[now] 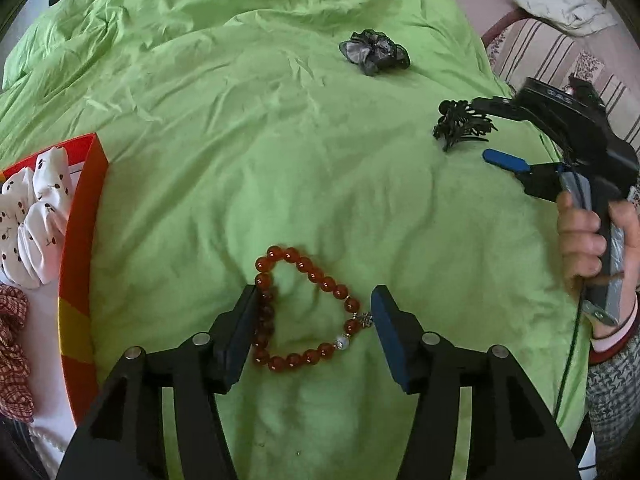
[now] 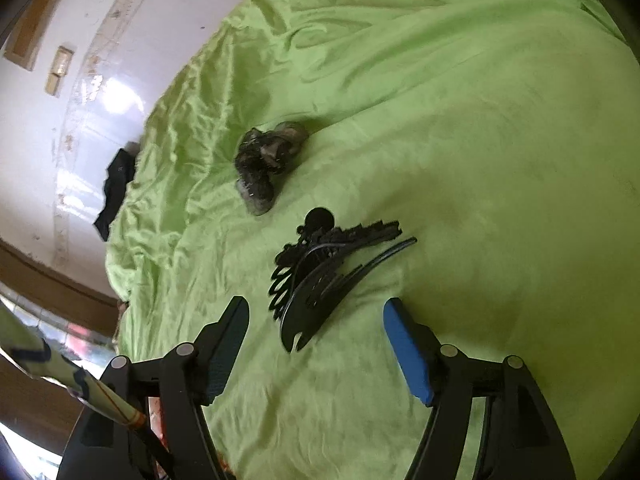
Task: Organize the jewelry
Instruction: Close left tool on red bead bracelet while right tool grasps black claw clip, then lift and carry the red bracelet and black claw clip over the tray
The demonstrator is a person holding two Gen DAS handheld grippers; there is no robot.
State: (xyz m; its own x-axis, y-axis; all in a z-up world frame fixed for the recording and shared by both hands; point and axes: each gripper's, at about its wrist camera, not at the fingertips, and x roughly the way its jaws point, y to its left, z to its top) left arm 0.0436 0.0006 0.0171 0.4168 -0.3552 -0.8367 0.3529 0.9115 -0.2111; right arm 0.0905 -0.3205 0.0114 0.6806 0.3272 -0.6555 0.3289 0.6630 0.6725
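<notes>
You can just make out pale capital letters on the top of the black housing of your right gripper, seen from the left wrist camera; they look like "DAS", but the blur leaves that uncertain. Nothing else you have in either view carries readable text, numbers or labels.

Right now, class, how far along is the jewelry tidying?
Done: the red box already holds white and checked fabric pieces. In hand: nothing gripped; the open left gripper straddles the red bead bracelet, and the open right gripper nears the black hair claw. Left: both, plus the dark scrunchie.
</notes>
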